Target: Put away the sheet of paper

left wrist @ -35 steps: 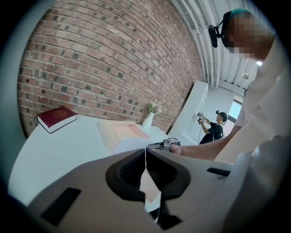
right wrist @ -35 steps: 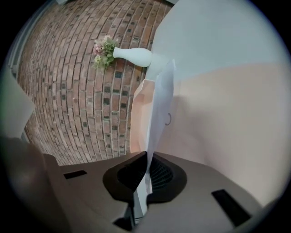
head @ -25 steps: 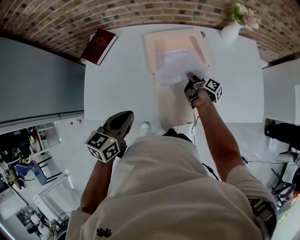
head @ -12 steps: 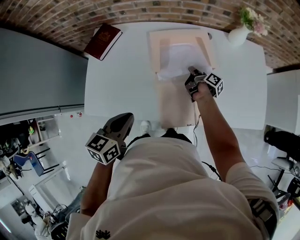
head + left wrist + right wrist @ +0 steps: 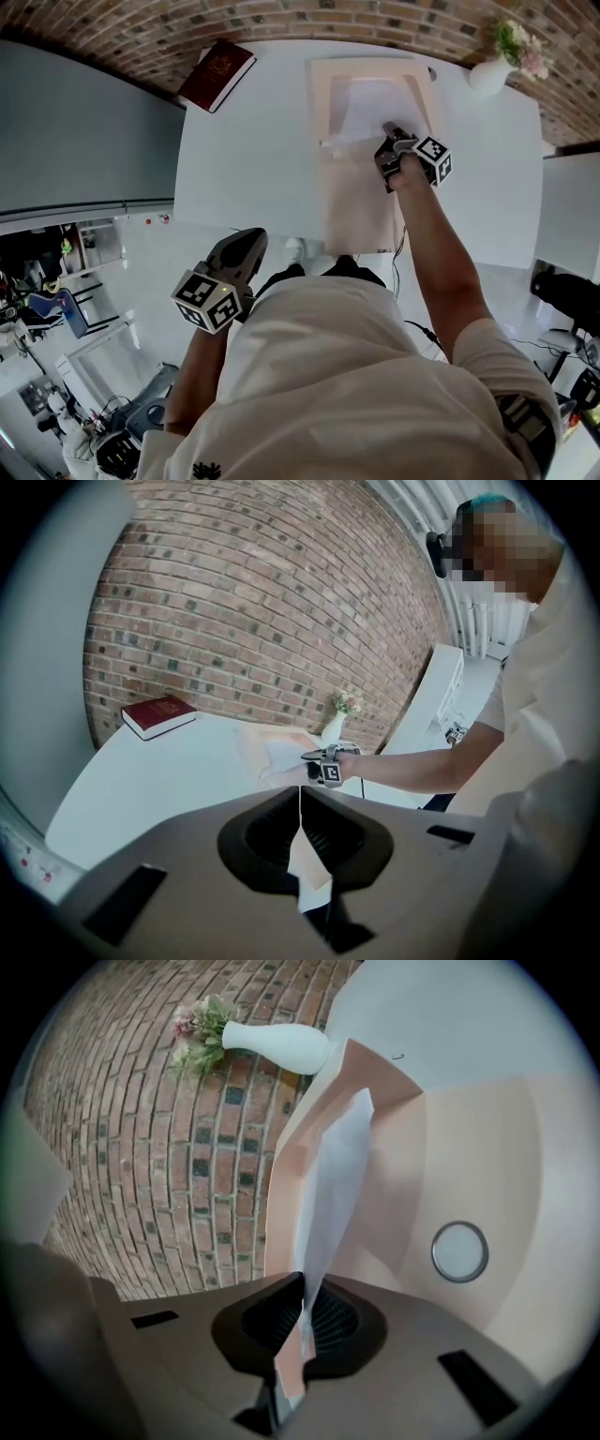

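A white sheet of paper [image 5: 367, 105] lies over the far half of an open pale pink folder [image 5: 358, 202] on the white table [image 5: 253, 159]. My right gripper [image 5: 388, 129] is shut on the sheet's near right edge. In the right gripper view the sheet [image 5: 336, 1162] rises edge-on from between the jaws of the right gripper [image 5: 302, 1312], against the folder's raised flap [image 5: 309, 1129]. My left gripper [image 5: 249, 238] hangs off the table's near edge by the person's body, shut [image 5: 298, 810] with nothing in it.
A dark red book [image 5: 217, 73] lies at the table's far left corner. A white vase with flowers [image 5: 502, 61] stands at the far right, close to the brick wall. The folder carries a round snap button [image 5: 459, 1251]. A cable hangs at the table's near edge [image 5: 396, 251].
My right gripper has carried the sheet farther away, over the folder's far half. The sheet no longer spills over the folder's left side. The left gripper has stayed put.
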`<state>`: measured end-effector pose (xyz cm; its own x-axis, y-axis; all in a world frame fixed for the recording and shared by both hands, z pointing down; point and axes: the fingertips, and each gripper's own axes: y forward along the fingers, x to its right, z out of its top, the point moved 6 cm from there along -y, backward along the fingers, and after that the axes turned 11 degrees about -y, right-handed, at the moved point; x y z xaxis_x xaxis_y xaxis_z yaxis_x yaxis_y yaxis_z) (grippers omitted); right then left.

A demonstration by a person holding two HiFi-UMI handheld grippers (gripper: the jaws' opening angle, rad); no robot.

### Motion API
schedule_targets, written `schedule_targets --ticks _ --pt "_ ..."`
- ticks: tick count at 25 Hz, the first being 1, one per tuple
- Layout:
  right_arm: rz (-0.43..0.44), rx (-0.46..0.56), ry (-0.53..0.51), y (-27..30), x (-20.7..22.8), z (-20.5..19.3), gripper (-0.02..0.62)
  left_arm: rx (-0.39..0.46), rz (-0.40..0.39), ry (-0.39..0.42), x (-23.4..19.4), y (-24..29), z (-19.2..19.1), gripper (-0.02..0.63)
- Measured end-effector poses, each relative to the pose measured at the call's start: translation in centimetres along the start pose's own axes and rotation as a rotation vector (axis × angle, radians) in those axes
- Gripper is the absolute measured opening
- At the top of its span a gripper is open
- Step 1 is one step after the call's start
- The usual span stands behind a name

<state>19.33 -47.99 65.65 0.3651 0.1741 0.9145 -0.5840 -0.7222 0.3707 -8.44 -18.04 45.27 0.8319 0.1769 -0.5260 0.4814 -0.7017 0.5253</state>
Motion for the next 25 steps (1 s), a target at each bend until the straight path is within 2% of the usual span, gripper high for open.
schedule_targets --ticks 7,18,25 --pt "-0.007 0.018 -0.025 0.9 -0.5 0.7 0.034 0.018 0.034 -0.014 0.1 -1.0 -0.8 0.026" --pt "-0.056 -0.029 -0.103 1.5 -1.1 0.6 0.198 0.032 0.043 -0.032 0.2 -1.4 -1.5 0.026" --pt "-0.128 -0.065 -0.143 0.4 -0.1 0.2 0.233 0.030 0.010 -0.028 0.1 -0.7 -1.2 0.026"
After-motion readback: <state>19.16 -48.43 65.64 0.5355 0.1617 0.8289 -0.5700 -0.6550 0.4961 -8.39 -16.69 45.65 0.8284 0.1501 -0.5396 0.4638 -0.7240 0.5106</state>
